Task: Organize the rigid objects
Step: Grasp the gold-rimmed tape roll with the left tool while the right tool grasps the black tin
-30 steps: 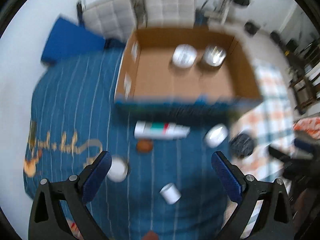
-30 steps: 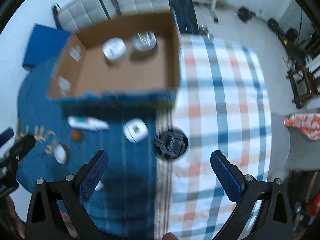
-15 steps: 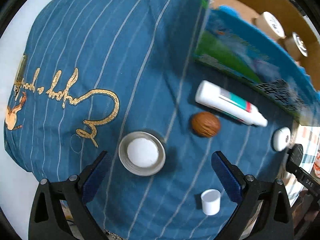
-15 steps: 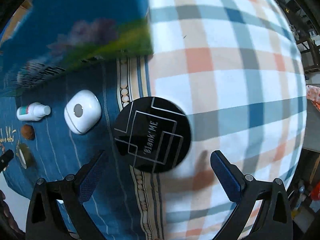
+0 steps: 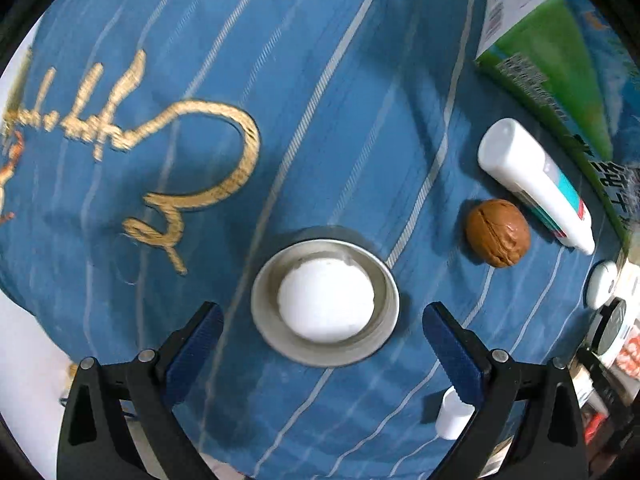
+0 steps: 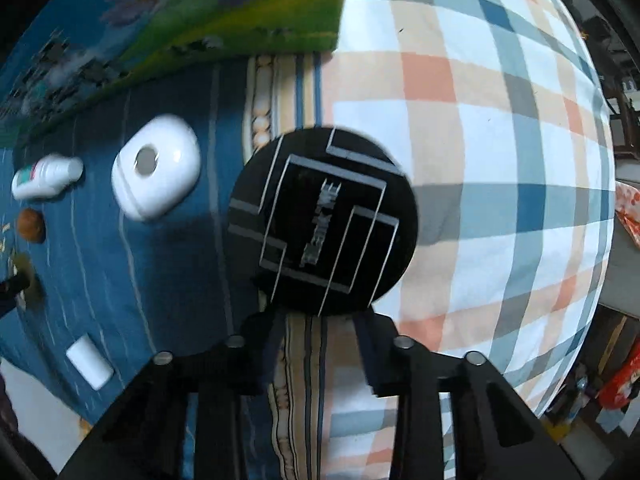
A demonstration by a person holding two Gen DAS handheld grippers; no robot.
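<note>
blue striped cloth [image 5: 320,80] bears silver-rimmed white-topped tin [image 5: 325,302].

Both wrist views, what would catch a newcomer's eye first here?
In the right wrist view, the black disc with pale line patterns fills the middle, where the blue cloth meets the plaid cloth, with the right gripper shut on its near edge. In the left wrist view, a metal tin with a white centre sits on the blue cloth between the left gripper's closing jaws, a walnut to its right.
</note>
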